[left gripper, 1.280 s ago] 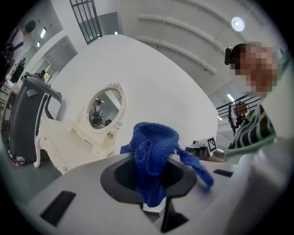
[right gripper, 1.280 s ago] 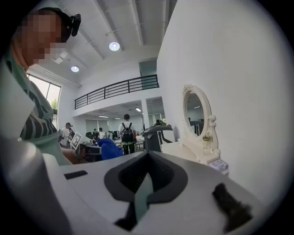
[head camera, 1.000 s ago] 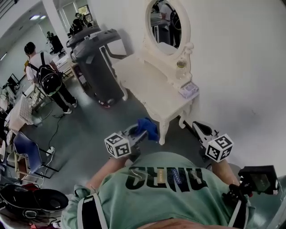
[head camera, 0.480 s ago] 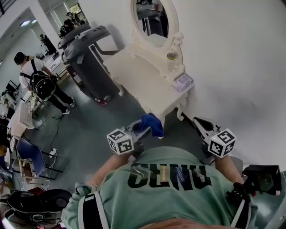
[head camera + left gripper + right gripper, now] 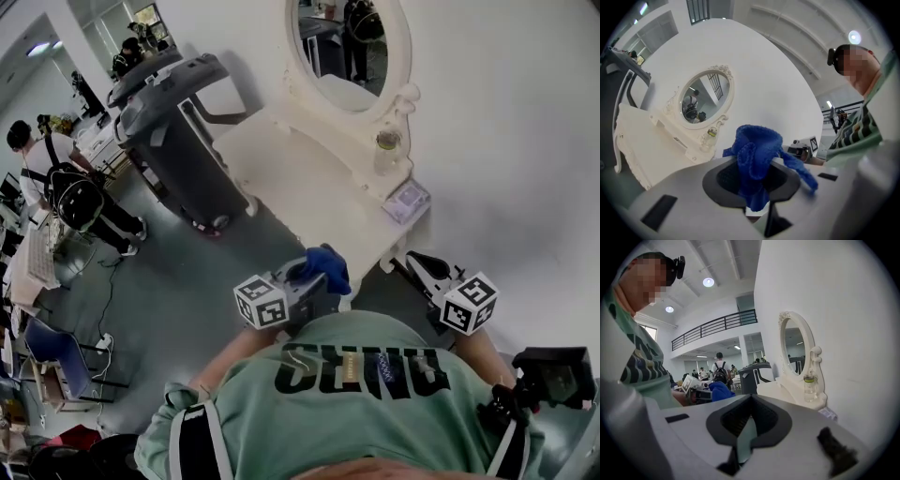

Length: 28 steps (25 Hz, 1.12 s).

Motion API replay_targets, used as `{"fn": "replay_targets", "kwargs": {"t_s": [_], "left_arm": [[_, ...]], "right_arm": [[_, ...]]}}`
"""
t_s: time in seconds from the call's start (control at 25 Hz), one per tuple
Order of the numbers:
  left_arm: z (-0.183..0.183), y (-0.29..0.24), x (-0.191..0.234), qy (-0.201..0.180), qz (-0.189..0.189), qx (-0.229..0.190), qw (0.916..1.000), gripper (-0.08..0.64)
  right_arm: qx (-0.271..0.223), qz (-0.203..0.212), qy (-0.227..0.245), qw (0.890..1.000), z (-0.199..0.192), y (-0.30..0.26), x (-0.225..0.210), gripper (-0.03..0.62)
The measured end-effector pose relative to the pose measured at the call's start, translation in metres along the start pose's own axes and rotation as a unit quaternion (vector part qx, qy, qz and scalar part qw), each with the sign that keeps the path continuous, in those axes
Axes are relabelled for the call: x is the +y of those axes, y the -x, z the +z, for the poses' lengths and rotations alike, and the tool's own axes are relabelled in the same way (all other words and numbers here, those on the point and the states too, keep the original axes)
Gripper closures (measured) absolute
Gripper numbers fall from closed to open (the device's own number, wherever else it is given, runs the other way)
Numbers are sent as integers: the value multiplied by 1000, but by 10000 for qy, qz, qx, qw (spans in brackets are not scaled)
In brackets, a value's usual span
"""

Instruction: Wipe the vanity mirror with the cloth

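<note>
Still clamped in the left tool [image 5: 757, 187], the blue cloth [image 5: 757, 154] bunches up above the closed jaws, with one tail hanging to the side. The oval vanity mirror [image 5: 704, 96] stands well apart from it, at the back of the white table [image 5: 300, 178] against the wall. The right tool [image 5: 747, 427] has its jaws drawn together with nothing between them, and it also stays short of the table's near corner. A small bottle [image 5: 386, 150] stands just beside the mirror's foot, and a flat packet [image 5: 408, 200] lies near it. A dark grey machine [image 5: 173, 122] stands left of the table. Compared with half a second ago, both tools sit much as before.
</note>
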<state>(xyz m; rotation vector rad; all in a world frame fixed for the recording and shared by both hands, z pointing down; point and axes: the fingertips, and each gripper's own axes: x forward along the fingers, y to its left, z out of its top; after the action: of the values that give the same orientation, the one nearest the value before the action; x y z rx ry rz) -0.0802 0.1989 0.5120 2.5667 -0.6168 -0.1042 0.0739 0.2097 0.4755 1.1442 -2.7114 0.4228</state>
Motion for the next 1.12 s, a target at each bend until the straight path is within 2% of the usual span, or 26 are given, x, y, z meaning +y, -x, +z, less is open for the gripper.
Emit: {"fn": "replay_targets", "kwargs": {"t_s": [0.2, 0.32, 0.52, 0.72, 0.8, 0.84, 0.88, 0.92, 1.0, 1.12], "left_arm": [[72, -17, 96, -567, -378, 106, 9976, 474], [124, -29, 157, -1008, -270, 174, 9944, 474], [193, -79, 249, -1632, 277, 238, 9859, 474], [277, -157, 300, -2271, 843, 65, 9702, 474], [319, -186, 318, -2534, 1279, -41, 9589, 474], [341, -201, 327, -2804, 1565, -37, 9470, 474], [364, -216, 335, -3204, 1871, 20, 9286, 474], [388, -231, 343, -3696, 2171, 110, 9034, 474], [436, -258, 359, -4665, 2690, 314, 8421, 474], [504, -291, 386, -5670, 3260, 757, 7526, 474]], "right_arm": [[175, -300, 328, 9989, 46, -101, -20, 580], [110, -466, 353, 9982, 86, -148, -39, 580], [185, -621, 452, 9969, 113, -182, -78, 580], [12, -472, 661, 9967, 135, -179, -134, 580], [-18, -326, 802, 9962, 140, -175, -160, 580], [-20, -264, 816, 9963, 143, -173, -175, 580], [-46, -214, 800, 9966, 147, -171, -190, 580], [-105, -177, 772, 9968, 150, -170, -204, 580], [-287, -149, 709, 9970, 154, -170, -227, 580], [-527, -228, 578, 9967, 149, -175, -244, 580]]}}
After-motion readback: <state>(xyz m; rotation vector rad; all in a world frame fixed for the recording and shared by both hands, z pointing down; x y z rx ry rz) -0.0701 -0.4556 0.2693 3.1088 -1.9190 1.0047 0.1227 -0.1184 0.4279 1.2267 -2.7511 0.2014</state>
